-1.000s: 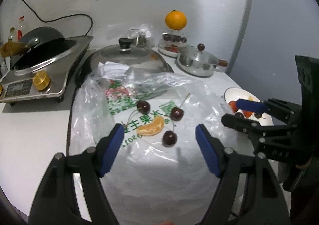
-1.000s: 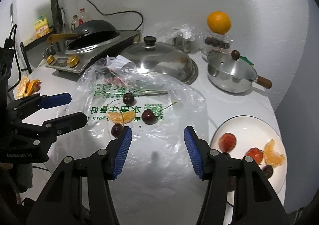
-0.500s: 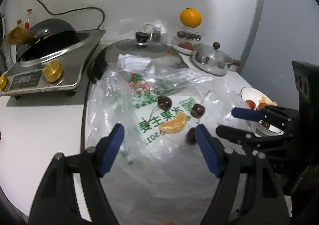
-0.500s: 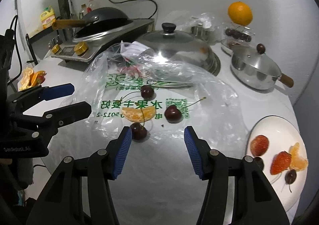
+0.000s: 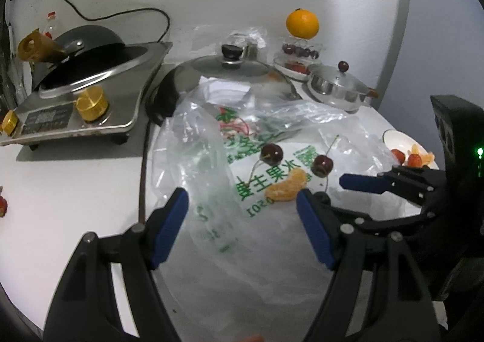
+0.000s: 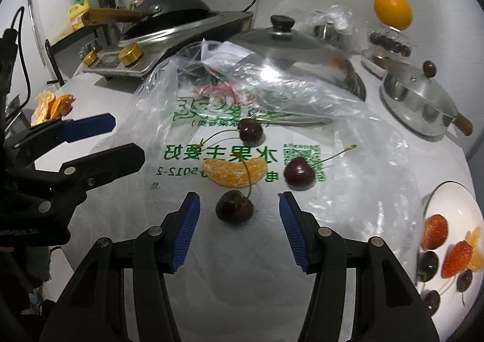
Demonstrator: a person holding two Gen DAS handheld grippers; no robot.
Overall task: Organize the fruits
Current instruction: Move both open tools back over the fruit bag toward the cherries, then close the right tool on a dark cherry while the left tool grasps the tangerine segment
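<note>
Jaws of the right gripper [image 6: 239, 215] stand apart, empty, straddling the nearest cherry [image 6: 234, 206] at lower centre, evidently lined up to take it. Left gripper [image 5: 242, 215] likewise released, grasping nothing. Plastic bag [image 6: 302, 118] lies flat, carrying three cherries and a tangerine segment [image 6: 234, 172]. White plate [image 6: 447, 193], lower right, holds strawberries, cherries, segments.

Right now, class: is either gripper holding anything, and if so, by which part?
Nothing is held. The right gripper stands open around a cherry, pads apart from it; the left gripper is open and empty.
</note>
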